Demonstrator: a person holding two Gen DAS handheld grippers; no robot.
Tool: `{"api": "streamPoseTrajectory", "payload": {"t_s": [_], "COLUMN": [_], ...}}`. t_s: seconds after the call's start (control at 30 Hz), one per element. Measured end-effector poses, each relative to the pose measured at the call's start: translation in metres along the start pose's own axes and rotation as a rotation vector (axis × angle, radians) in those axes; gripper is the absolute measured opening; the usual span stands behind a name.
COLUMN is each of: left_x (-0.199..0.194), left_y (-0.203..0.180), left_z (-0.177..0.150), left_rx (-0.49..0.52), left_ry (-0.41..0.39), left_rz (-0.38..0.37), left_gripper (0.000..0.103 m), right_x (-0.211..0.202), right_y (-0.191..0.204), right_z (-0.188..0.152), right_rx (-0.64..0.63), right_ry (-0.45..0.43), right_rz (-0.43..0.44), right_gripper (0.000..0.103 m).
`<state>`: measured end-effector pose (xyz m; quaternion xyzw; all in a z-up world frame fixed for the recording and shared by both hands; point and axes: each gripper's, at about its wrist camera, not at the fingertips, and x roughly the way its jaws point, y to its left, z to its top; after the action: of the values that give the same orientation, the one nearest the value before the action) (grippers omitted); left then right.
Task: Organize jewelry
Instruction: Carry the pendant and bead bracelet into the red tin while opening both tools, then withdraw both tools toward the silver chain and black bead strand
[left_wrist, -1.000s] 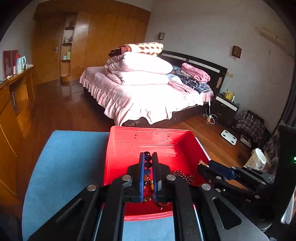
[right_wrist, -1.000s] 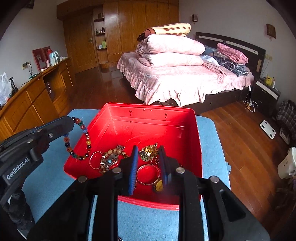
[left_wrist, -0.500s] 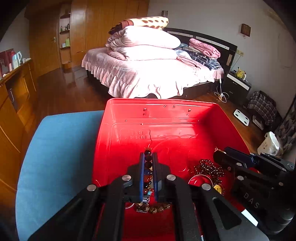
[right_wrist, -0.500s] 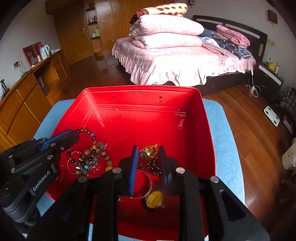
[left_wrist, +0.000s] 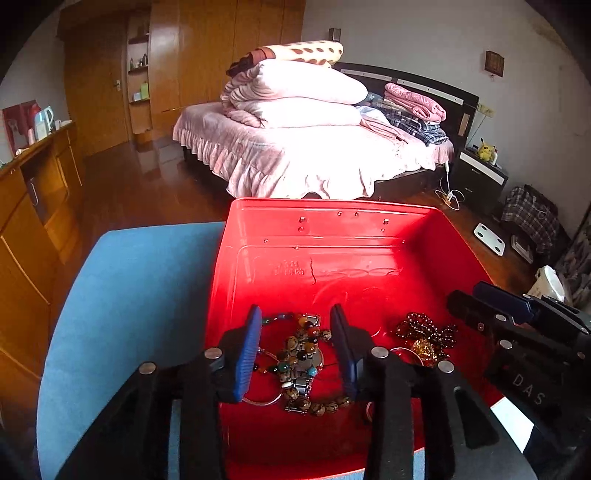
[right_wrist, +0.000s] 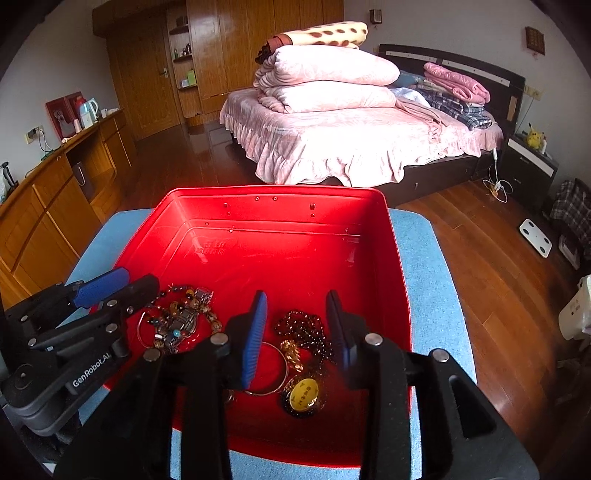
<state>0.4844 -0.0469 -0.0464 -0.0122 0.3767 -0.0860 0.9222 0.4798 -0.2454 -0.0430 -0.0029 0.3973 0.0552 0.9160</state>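
A red plastic tray (left_wrist: 332, 236) (right_wrist: 280, 210) sits on a blue cloth-covered table. In its near left part lies a pile with a multicoloured bead bracelet (left_wrist: 301, 354) (right_wrist: 184, 317), a watch and a thin ring. My left gripper (left_wrist: 297, 325) is open above this pile, holding nothing. To the right lie a dark bead necklace (right_wrist: 306, 328) (left_wrist: 424, 328), a gold ornament (right_wrist: 291, 354), a bangle (right_wrist: 269, 369) and a yellow pendant (right_wrist: 303, 395). My right gripper (right_wrist: 295, 306) is open above them, empty.
The blue table top (left_wrist: 136, 295) (right_wrist: 428, 280) shows left and right of the tray. Beyond it are a wooden floor, a bed (left_wrist: 314, 147) with pink bedding, a wooden sideboard (right_wrist: 55, 192) at left and a nightstand (right_wrist: 532, 166) at right.
My left gripper lowered the bead bracelet into the tray, opened and let it go onto the pile. My right gripper has opened a little wider over the right-hand jewelry.
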Motion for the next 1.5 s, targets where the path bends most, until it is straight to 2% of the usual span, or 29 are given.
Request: {"api": "streamPoseTrajectory", "payload": {"t_s": [0.27,0.53,0.73,0.87,1.03,1.13,1.5], "left_x": [-0.036,-0.076,-0.088,-0.097,-0.109,-0.118,-0.151], "left_y": [0.003,0.007,0.004,0.003,-0.001,-0.002,0.009], "left_z": [-0.013,-0.052,-0.092,-0.123,-0.156,-0.169,-0.194], "left_rx": [-0.001,-0.003,0.003,0.017,0.041,0.053,0.038], "left_ry": [-0.047,-0.072,-0.026,-0.007,0.029,0.034,0.01], "left_rz": [0.006,0.006,0.01,0.022,0.014,0.029,0.048], "left_gripper": [0.043,0.044,0.045,0.054,0.059,0.062,0.066], "right_x": [-0.029,-0.065,-0.081,-0.093,-0.108,-0.116,-0.131], "right_y": [0.0,-0.001,-0.005,-0.005,0.003,0.012,0.046], "right_z": [-0.018,-0.066,-0.11,-0.137,-0.166,-0.178,-0.198], "right_rx": [-0.005,0.013,0.053,0.069,0.057,0.044,-0.008], "right_ry": [-0.032,-0.062,-0.04,-0.029,-0.018,-0.016,-0.011], "right_rz": [-0.012,-0.006,0.001,-0.014,-0.038,-0.033,0.014], "right_gripper": [0.035,0.036,0.036,0.04,0.04,0.043,0.044]}}
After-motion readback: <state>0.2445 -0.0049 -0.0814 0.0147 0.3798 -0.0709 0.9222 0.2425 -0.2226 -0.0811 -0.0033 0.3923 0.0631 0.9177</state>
